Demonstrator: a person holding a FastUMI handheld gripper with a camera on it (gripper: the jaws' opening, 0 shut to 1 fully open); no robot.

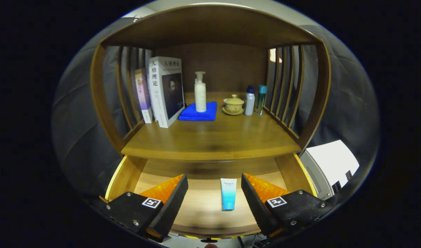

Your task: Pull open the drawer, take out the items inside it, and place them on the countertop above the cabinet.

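The wooden drawer (126,175) stands pulled open below the countertop (210,139) of the cabinet. Flat on the drawer's floor lies a blue and white tube (228,194), its white cap end toward the cabinet. My gripper (214,187) hovers above the open drawer with its fingers spread wide. The tube sits between the two fingers, nearer the right fingertip (247,186), and neither finger touches it.
On the countertop stand books (165,91) at the left, a white pump bottle (200,93) on a folded blue cloth (198,112), a lidded tea cup (233,104) and two small bottles (255,100). Slatted side walls and a top board frame the shelf. The countertop's front half is bare wood.
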